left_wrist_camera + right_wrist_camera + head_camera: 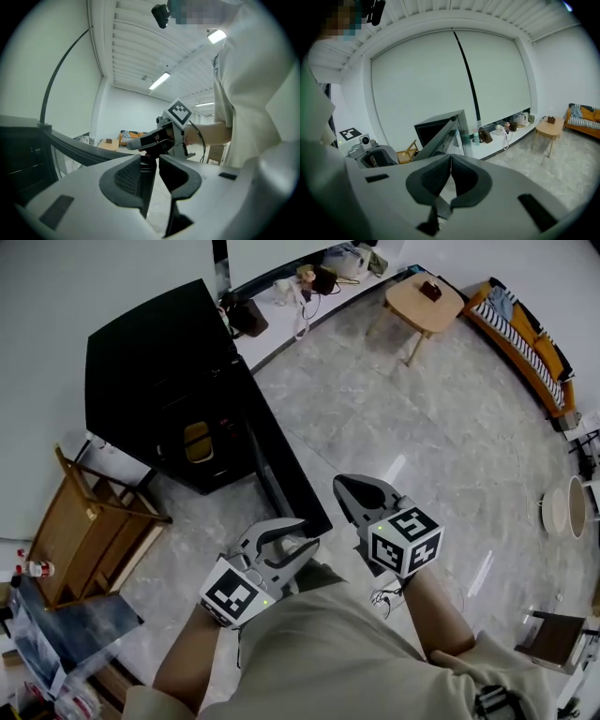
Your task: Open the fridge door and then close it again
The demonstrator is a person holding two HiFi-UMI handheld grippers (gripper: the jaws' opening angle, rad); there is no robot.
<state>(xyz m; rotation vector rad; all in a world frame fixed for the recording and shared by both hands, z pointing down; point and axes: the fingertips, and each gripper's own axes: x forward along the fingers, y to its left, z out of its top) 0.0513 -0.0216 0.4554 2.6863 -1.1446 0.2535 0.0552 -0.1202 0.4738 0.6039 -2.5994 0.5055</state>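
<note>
Both point forward beside the fridge door (281, 460): left gripper (307, 532) fingers apart, right gripper (340, 484) fingers together.

Head view up high, facing steeply down: black box fridge (159, 381) and pale marble floor (422, 446) well below, left gripper (307, 532) and right gripper (342, 486) close under lens. Left gripper view low, near level, looking across at right gripper, close. Right gripper view low, facing fridge's open door (440, 136) and white roller blinds (440, 79). All three catch door, round wooden table (422, 301), orange sofa (525, 334).
</note>
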